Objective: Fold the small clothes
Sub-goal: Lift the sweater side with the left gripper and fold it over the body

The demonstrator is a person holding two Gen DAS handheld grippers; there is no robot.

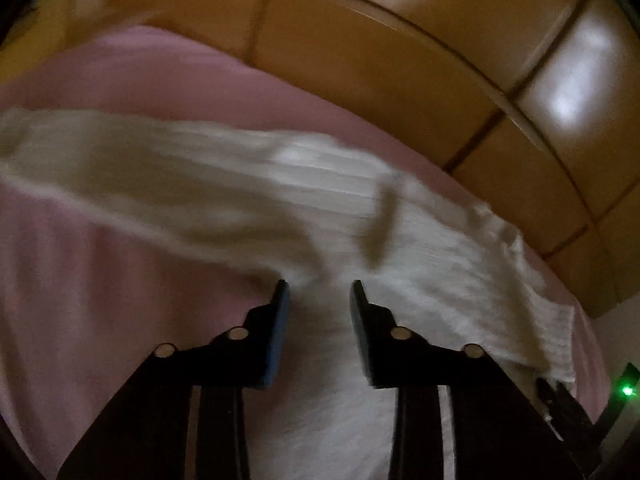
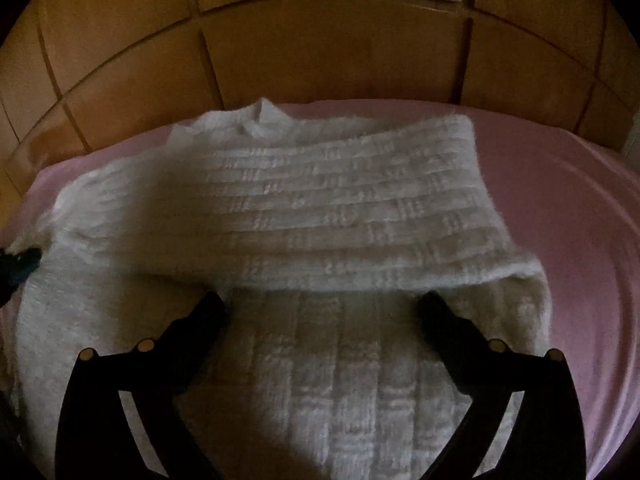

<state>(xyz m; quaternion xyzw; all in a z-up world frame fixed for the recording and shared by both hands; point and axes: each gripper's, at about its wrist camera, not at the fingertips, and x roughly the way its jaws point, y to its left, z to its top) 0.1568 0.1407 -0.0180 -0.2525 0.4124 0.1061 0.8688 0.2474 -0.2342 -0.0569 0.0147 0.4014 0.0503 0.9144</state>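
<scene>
Here, both grippers' fingers [image 1: 319,286] [image 2: 322,304] hover released over the white sweater [image 2: 320,208] on pink bedding [image 2: 580,200].

Both views are dim, with heavy vignetting at the fisheye corners. Straight wooden panel [image 1: 360,60] seams bow into arcs (strongest at the frame edges). Glare patches sit on the glossy panels at upper right of the left wrist view. The white sweater [image 2: 320,208] is motion-blurred in both views, more so in the left. A green indicator light [image 1: 627,391] glows at lower right.
</scene>
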